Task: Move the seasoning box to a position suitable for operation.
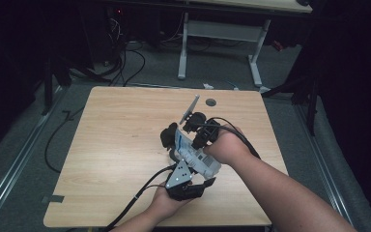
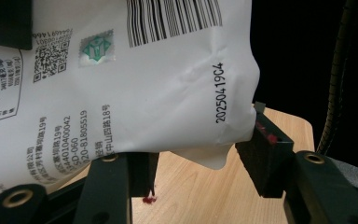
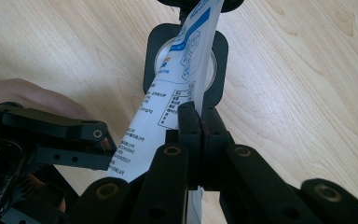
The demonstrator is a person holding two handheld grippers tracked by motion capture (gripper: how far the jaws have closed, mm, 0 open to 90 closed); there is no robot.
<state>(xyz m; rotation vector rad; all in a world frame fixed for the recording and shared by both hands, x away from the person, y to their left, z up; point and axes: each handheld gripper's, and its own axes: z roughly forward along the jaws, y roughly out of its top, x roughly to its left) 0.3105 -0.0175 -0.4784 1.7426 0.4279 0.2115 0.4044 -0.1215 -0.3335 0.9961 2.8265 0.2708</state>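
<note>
White printed pouch (image 1: 196, 155) held up over mid-right of wooden table (image 1: 116, 145), between both tools, clear of the tabletop.

Right hand-held gripper (image 3: 199, 122): jaws fully closed, pinching a thin edge of the pouch; in right gripper view the film runs up from between the pads, blue stripe + boxed text visible. Right hand (image 1: 227, 145) wraps the gripper body in high view, cable looping over the wrist.

Left hand-held gripper (image 2: 200, 161): jaws partway apart, bulging bottom corner of the pouch sits between them. Right-side pad touches pouch side; left jaw lies behind/under the pouch, contact there can't be told for sure. Reads as a loose hold on the pouch's fat end. Barcode, QR code, date stamp on pouch face in left gripper view. Left hand (image 1: 166, 203) at near table edge, grey three-cornered plate on top of tool.

Under the pouch, on the table: black square-ish holder w/ round pale centre (image 3: 161, 51); pouch hangs just above it, touching or not can't be told.

Small red mark (image 2: 149, 199) on table near left jaw tip.
</note>
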